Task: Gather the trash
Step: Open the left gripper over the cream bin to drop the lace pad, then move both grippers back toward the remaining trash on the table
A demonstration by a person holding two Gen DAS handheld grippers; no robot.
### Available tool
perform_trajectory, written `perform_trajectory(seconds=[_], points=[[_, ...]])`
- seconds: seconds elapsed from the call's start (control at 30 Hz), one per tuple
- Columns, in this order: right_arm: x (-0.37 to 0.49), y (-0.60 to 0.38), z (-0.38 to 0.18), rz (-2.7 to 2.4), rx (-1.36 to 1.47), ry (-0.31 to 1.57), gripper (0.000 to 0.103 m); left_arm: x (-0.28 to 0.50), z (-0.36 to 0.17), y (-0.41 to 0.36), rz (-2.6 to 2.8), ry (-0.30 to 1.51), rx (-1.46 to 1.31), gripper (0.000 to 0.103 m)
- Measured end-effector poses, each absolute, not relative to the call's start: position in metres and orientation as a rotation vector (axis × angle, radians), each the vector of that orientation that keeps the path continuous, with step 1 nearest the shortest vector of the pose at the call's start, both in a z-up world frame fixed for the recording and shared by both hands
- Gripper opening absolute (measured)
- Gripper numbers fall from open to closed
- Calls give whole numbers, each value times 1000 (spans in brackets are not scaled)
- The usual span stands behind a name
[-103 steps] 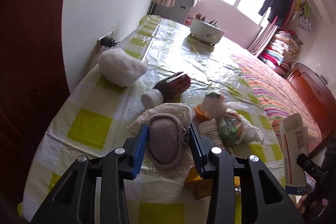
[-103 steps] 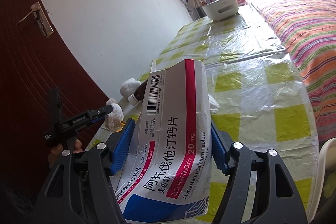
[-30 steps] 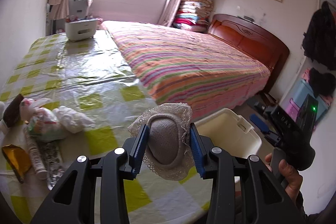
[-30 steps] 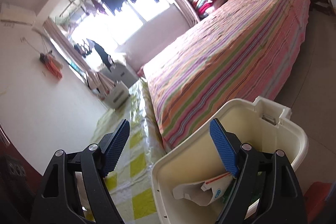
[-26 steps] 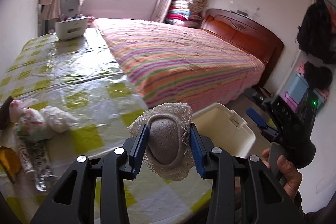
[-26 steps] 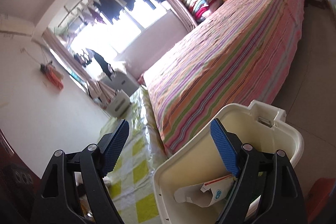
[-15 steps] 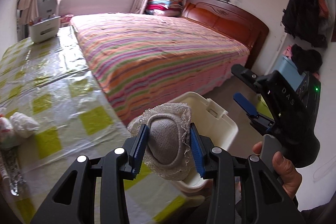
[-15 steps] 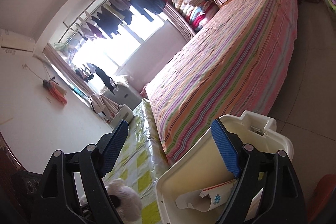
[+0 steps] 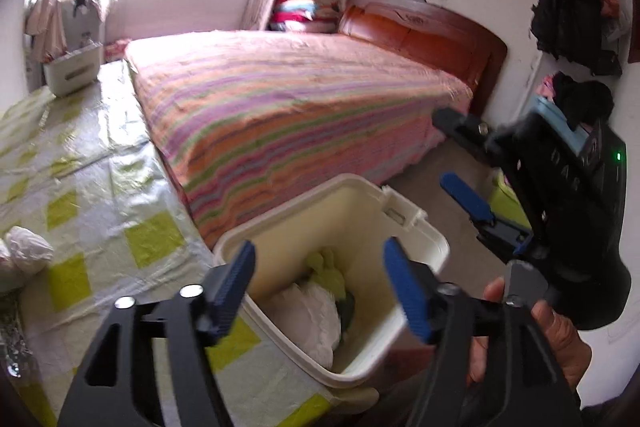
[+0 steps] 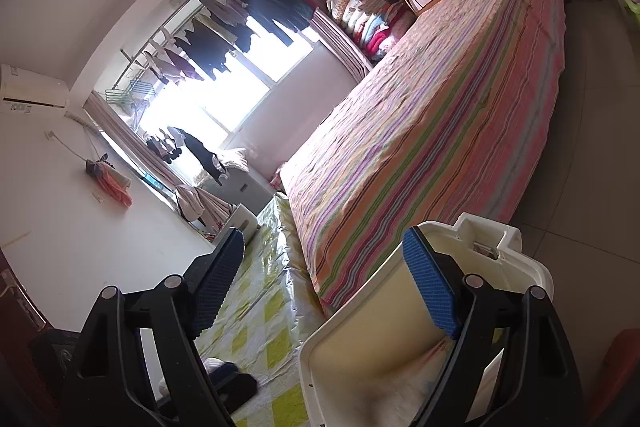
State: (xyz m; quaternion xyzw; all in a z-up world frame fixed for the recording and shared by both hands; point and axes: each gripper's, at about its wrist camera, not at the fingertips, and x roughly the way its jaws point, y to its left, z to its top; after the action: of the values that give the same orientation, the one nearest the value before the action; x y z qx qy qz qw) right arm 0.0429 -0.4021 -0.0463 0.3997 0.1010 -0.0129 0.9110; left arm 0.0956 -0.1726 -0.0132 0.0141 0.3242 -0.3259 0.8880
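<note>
Left claw (image 9: pixel 320 291) opening over bin (image 9: pixel 416 223); lace-edged pad gone from between its pads.

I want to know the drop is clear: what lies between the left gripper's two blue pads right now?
Nothing is held there: the left gripper is opening, and in the left wrist view the gap shows only the bin below.

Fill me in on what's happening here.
A person is clearing trash with a handheld gripper in each hand. The left gripper hangs over the cream bin beside the checked table, its jaws opening with nothing between them. White and yellow-green rubbish lies inside. The right gripper is open and empty too.
</note>
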Motion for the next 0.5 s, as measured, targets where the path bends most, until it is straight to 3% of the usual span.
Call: perform_trajectory(seconds=[0.5], points=[[66, -342, -34, 85, 660, 292, 82, 96, 21, -76, -386, 493, 3, 69]])
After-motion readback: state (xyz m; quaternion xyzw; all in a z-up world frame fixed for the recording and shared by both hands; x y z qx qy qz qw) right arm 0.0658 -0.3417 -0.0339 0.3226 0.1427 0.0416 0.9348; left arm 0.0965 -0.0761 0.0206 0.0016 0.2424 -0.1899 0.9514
